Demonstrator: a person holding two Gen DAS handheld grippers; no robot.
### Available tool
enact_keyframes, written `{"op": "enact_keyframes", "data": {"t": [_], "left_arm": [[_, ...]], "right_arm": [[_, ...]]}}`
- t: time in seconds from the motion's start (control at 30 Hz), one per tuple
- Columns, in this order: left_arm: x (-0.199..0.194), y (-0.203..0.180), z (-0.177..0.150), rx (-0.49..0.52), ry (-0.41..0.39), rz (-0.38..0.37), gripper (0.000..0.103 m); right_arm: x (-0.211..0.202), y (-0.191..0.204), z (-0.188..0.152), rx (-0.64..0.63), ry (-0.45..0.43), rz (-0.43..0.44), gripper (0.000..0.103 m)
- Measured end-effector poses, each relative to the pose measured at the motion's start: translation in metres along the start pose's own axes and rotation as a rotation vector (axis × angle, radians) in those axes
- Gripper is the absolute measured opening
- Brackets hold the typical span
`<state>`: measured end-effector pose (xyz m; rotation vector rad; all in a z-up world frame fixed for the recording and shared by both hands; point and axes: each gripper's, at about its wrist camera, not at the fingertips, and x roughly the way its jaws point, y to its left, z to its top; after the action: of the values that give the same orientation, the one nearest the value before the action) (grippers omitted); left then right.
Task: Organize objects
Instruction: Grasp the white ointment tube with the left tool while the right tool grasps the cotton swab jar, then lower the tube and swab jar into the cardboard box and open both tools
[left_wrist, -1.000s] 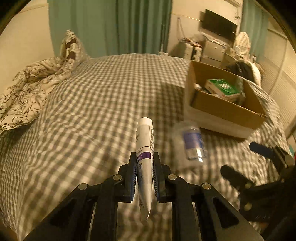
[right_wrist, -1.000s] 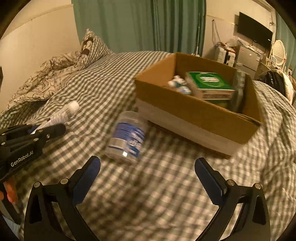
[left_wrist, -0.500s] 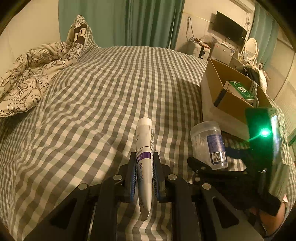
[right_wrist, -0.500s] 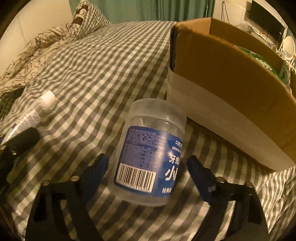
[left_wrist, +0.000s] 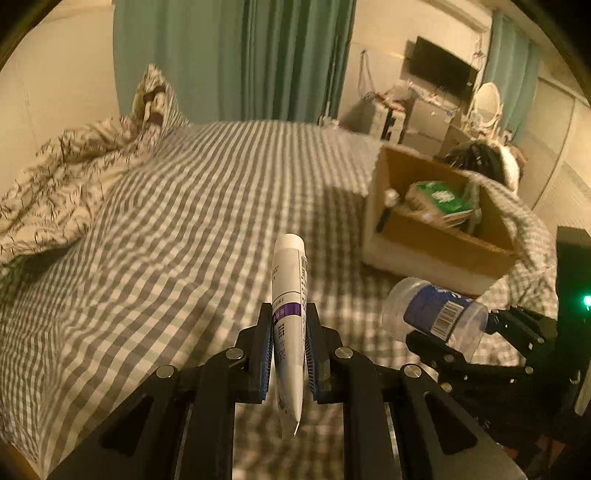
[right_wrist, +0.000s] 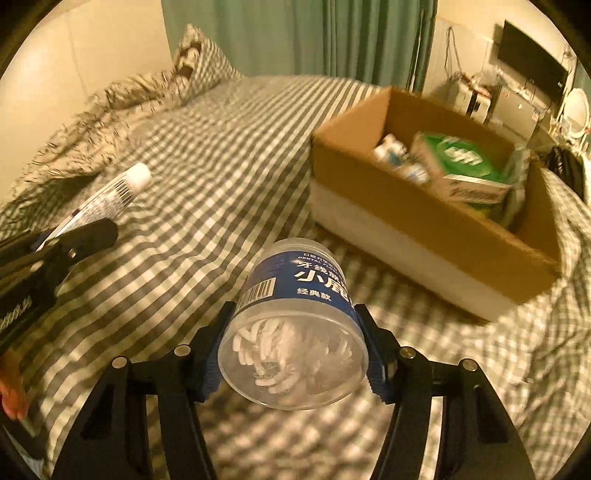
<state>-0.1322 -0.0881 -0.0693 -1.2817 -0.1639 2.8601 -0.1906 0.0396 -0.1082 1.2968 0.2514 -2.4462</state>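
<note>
My left gripper is shut on a white tube with a purple band, cap pointing forward, held above the checked bed. My right gripper is shut on a clear plastic jar with a blue label and white floss picks inside, lifted off the bed. The jar also shows in the left wrist view, and the tube shows in the right wrist view. An open cardboard box stands ahead and to the right, holding a green carton and small bottles.
The checked bedspread stretches ahead. A crumpled patterned duvet and pillow lie at the far left. Green curtains, a wall TV and cluttered furniture stand beyond the bed. The box also shows in the left wrist view.
My right gripper came down around the jar lying on the bed, shut on it and lifted it. My left gripper kept holding the tube and rose a little.
</note>
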Motion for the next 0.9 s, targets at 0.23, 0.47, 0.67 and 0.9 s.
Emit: {"op": "enact_keyframes", "data": {"t": [0.23, 0.47, 0.67, 0.9], "left_arm": [[-0.047, -0.048, 0.026, 0.062, -0.088, -0.058, 0.015], [-0.058, -0.101, 0.073, 0.122, -0.146, -0.133, 0.015], [-0.018, -0.136, 0.108, 0.163, -0.116, -0.168, 0.015], [0.062, -0.155, 0.124, 0.157, -0.013, -0.168, 0.015]], "right_arm": [[-0.097, -0.026, 0.003, 0.005, -0.166, -0.016, 0.061], [-0.171, -0.072, 0.035, 0.032, -0.318, -0.078, 0.061], [-0.162, -0.118, 0.065, 0.075, -0.305, -0.085, 0.061], [-0.096, -0.159, 0.081, 0.138, -0.221, -0.046, 0.061]]}}
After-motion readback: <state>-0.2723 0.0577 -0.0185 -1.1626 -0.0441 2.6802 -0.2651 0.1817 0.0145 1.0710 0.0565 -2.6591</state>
